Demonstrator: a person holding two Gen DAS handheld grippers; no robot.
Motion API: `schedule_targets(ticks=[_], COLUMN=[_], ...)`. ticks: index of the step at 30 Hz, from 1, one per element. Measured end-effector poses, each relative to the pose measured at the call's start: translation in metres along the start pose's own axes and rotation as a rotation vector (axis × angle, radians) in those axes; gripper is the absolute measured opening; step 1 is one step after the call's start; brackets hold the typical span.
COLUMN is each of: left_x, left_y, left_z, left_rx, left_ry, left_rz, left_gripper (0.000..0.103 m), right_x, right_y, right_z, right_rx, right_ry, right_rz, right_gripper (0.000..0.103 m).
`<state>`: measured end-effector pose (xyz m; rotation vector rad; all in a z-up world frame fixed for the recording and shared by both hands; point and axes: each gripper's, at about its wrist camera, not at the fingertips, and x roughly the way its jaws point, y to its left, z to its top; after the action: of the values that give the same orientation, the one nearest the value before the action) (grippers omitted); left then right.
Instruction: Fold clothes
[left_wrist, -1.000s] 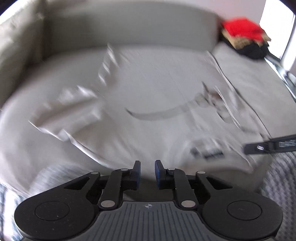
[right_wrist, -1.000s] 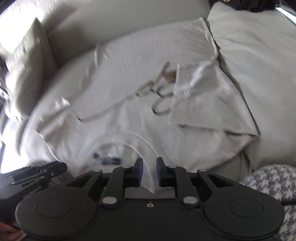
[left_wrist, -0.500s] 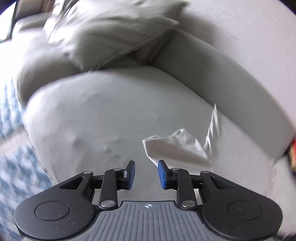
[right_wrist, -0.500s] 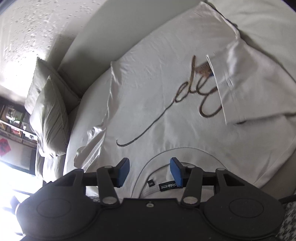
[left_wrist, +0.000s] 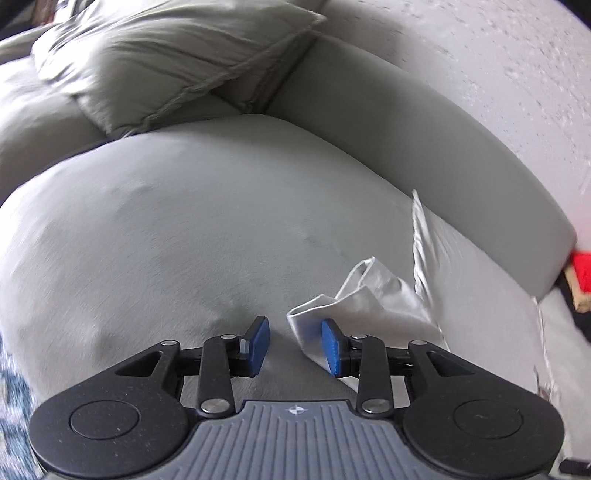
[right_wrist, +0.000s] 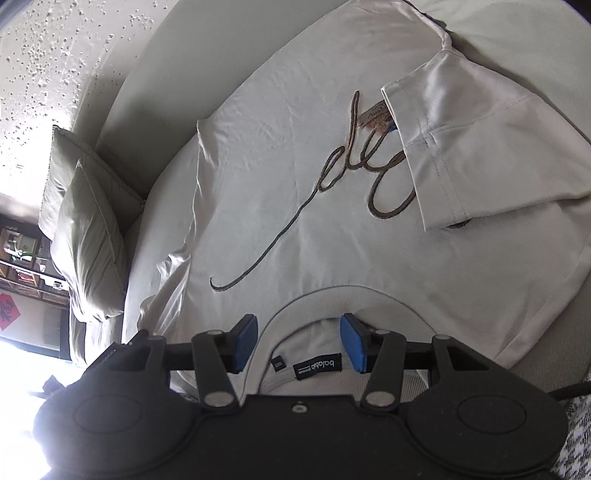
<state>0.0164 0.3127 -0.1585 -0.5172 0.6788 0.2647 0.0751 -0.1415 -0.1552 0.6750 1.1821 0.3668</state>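
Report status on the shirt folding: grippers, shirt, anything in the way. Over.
Left gripper opening, sleeve corner between jaws, not pinched. Right gripper open over collar, holding nothing. Shirt flat on sofa, one sleeve folded in. Nothing blocking.

white t-shirt (right_wrist: 332, 206), brown script

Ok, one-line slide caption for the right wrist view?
Open right gripper poised over the collar of a white T-shirt, one sleeve already folded in.

Smooth matt cotton shirt (right_wrist: 332, 177) on napped cloth sofa cushion (left_wrist: 184, 240)
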Motion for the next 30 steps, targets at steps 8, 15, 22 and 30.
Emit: schedule_targets(ticks=[8,15,22,30], left_x=[-0.001,-0.032,-0.054,-0.013], left_y=[-0.010,-0.052,-0.167,-0.233], left_z=[-0.002,0.008,-0.018,-0.112], left_rx=[0.064,0.203,0.573,1.047], left_ry=[0.026,-0.072,-0.151,0.146], left_rz=[-0.004,0.024,-0.046,-0.022], left_gripper=[0.005,0.000,0.000,0.002], right_x=[-0.002,-0.011,-0.026,-0.041], right_y=[0.000,-0.005,-0.017,-0.035], right_z=[0.000,-0.002,-0.001,0.002], right_rx=[0.007,0.025,0.062,0.107], right_ry=[0.002,-0.002,-0.026,-0.048], right_rz=[0.004,0.023,0.051,0.077], right_gripper=[0.049,0.049,0.050,0.055])
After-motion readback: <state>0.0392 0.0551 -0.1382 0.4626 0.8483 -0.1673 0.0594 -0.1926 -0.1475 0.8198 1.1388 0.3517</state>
